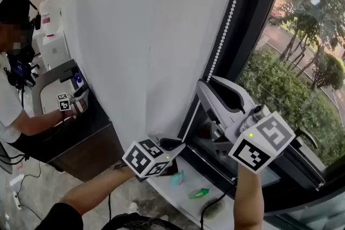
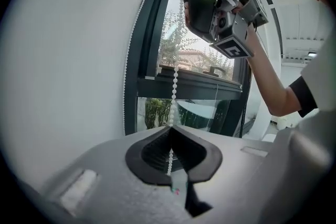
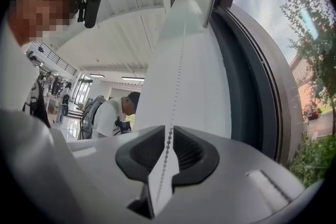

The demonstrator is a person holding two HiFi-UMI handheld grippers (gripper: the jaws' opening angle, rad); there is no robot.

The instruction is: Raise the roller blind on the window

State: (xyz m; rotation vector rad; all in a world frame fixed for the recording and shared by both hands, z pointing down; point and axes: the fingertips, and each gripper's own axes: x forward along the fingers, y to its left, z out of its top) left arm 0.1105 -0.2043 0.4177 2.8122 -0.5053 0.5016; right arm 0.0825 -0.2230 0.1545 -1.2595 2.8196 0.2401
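Down low, the left claw is pinched tight on the bead chain, with its beads trapped between the pads. The chain hangs along the right edge of the white roller blind, just beside the dark window frame. Higher up the same chain, the right claw stands partly open, and the chain runs loose through the narrow gap between its jaws.

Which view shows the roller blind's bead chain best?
Left gripper view: the bead chain hangs clear against the window, down into the fingers. Head view shows it beside the blind; right gripper view shows it faint against white fabric.
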